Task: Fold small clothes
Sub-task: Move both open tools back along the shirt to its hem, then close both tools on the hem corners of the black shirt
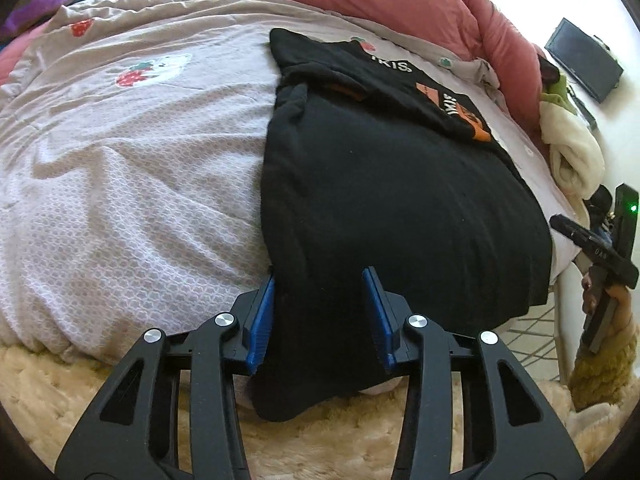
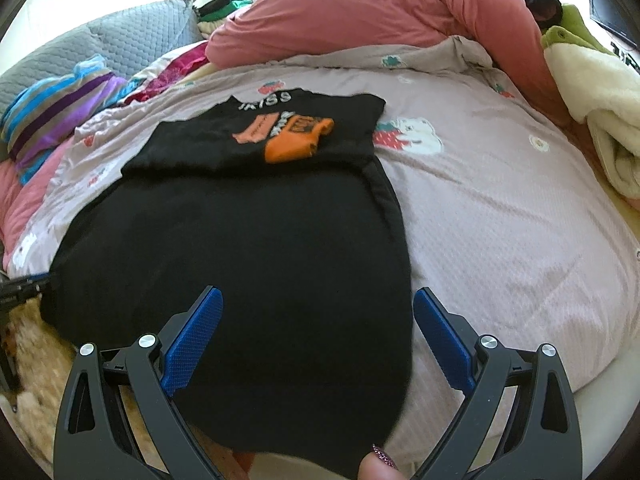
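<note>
While the shirt [image 2: 248,240] lies partly folded, its hem is straddled by both grippers. The left gripper [image 1: 322,312] and right gripper [image 2: 318,340] are held open, gripping nothing; the final fold is left.

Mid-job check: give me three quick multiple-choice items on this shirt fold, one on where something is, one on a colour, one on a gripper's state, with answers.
1. Where does the black shirt lie?
A. On the grey pillow
B. On the lilac bedspread, its near end hanging over the bed edge
C. On the rug

2. What colour is the large patch printed on the shirt?
A. Orange
B. Green
C. Yellow

3. How does the right hand-held gripper stand?
A. Shut on the shirt
B. Open, fingers apart over the shirt's near end
C. Shut on the cream blanket

Answers: 1 B, the right wrist view shows the shirt spread on the bedspread, with its hem dropping past the mattress edge in the left wrist view. 2 A, the patch below the white lettering is orange. 3 B, a wide gap separates the blue pads.
</note>
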Demonstrator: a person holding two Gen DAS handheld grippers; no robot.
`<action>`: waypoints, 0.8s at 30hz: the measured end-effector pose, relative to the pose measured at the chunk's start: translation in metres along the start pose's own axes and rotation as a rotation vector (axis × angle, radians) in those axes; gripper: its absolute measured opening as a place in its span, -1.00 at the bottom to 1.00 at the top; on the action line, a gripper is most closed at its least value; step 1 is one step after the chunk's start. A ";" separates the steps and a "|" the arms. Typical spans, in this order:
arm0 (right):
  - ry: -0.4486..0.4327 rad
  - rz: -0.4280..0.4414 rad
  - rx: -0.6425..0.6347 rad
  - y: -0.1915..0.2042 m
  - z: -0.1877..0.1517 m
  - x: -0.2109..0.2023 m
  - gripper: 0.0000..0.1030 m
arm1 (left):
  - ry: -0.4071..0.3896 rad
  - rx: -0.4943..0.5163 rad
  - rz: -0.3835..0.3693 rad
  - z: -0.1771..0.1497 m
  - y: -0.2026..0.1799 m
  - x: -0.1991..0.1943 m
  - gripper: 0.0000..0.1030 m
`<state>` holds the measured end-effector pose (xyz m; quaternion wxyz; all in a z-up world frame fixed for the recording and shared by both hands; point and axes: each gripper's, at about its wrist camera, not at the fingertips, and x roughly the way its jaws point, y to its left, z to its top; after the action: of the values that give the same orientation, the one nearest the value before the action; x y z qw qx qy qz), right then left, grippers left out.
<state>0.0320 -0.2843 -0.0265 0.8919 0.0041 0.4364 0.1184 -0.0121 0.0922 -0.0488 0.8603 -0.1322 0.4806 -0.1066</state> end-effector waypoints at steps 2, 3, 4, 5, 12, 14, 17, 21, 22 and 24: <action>0.013 -0.001 0.000 -0.005 -0.006 -0.003 0.85 | 0.002 -0.018 -0.020 -0.001 0.004 0.000 -0.35; 0.020 -0.003 -0.005 -0.008 -0.010 -0.005 0.85 | 0.001 -0.023 -0.027 -0.001 0.005 0.000 -0.35; 0.027 -0.005 -0.008 -0.010 -0.013 -0.007 0.85 | 0.001 -0.023 -0.029 -0.001 0.005 -0.001 -0.35; 0.037 -0.003 -0.011 -0.012 -0.016 -0.008 0.85 | 0.001 -0.020 -0.029 -0.001 0.005 -0.001 -0.35; 0.108 0.062 0.005 -0.024 -0.036 -0.015 0.62 | 0.002 -0.017 -0.027 -0.001 0.002 -0.001 -0.35; 0.132 0.075 0.013 -0.027 -0.042 -0.014 0.47 | 0.006 -0.016 -0.023 -0.001 0.002 -0.001 -0.35; 0.167 0.089 0.011 -0.029 -0.052 -0.011 0.25 | 0.012 -0.014 -0.020 -0.001 0.001 0.001 -0.35; 0.199 0.125 0.019 -0.029 -0.060 -0.004 0.00 | 0.021 -0.009 -0.011 -0.001 0.000 0.002 -0.35; 0.206 0.135 0.025 -0.030 -0.062 -0.002 -0.01 | 0.024 -0.008 -0.009 -0.001 0.000 0.002 -0.35; 0.215 0.159 0.043 -0.032 -0.066 0.003 -0.04 | 0.034 -0.006 -0.005 -0.001 -0.001 0.004 -0.32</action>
<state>-0.0109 -0.3210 -0.0729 0.8274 0.0453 0.5303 0.1791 -0.0114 0.0898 -0.0519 0.8514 -0.1340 0.4952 -0.1095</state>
